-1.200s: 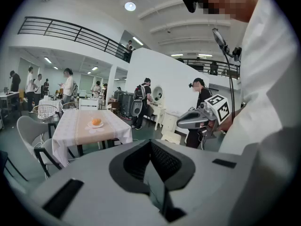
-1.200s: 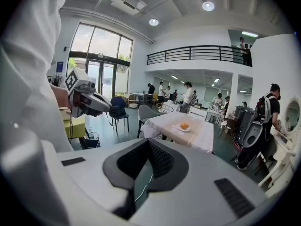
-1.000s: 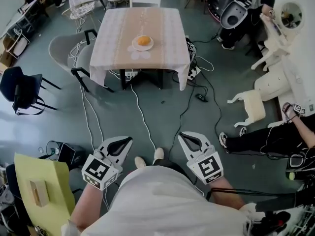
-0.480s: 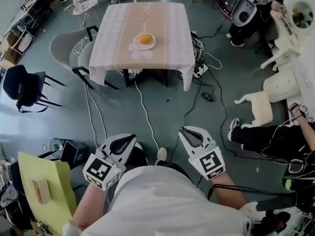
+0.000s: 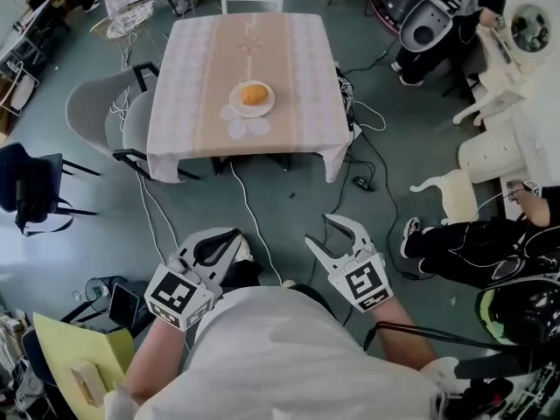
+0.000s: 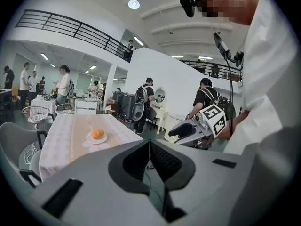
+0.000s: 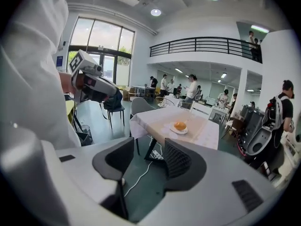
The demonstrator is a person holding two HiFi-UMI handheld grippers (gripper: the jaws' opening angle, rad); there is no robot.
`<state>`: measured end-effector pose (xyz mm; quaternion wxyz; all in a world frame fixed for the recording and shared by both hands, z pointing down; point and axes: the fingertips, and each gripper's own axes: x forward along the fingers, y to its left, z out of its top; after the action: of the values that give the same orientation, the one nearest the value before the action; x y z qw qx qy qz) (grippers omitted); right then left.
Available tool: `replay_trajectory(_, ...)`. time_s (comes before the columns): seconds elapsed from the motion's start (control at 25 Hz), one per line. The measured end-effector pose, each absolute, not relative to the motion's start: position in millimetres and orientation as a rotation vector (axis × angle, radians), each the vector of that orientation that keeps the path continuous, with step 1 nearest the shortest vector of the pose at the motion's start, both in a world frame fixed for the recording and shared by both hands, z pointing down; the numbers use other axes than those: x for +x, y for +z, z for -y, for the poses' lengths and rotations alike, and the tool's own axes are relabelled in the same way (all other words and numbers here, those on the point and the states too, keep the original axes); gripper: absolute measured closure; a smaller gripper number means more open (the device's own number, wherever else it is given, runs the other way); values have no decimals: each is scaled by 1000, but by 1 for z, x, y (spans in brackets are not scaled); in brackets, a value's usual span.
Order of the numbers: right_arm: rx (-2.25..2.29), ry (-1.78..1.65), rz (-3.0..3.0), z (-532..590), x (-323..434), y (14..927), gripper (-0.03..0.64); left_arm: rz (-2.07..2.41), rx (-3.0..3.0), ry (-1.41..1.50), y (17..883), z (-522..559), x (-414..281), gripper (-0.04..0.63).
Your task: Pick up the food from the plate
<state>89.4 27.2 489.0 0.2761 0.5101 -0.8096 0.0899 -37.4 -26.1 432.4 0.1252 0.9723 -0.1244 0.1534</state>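
Far off, round orange food [image 5: 254, 94] sits on a white plate [image 5: 236, 108]; left gripper [image 5: 229, 239] clenched, right gripper [image 5: 325, 231] opening, both empty; white floor cables [image 5: 255, 213] may trip approach.

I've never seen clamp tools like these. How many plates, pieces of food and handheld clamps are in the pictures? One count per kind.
Plates: 1, the white plate on the table.
Food: 1, the orange food on that plate.
Grippers: 2, the left gripper, jaws together, and the right gripper, jaws opening with nothing between them.
Total: 4.
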Motion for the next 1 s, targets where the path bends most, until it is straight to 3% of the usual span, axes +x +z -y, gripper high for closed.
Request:
replay_trajectory(0.28, 1350, 156, 2121, 64, 108, 498, 385, 300, 2912, 503, 421, 89, -37, 583)
replay_trajectory(0.64, 1085, 63, 2159, 170, 125, 533, 350, 575, 2823, 519, 417, 136, -46, 532)
replay_trajectory(1.0, 790, -38, 2224, 274, 132, 577, 300, 889, 2708, 485, 393, 178, -35, 525)
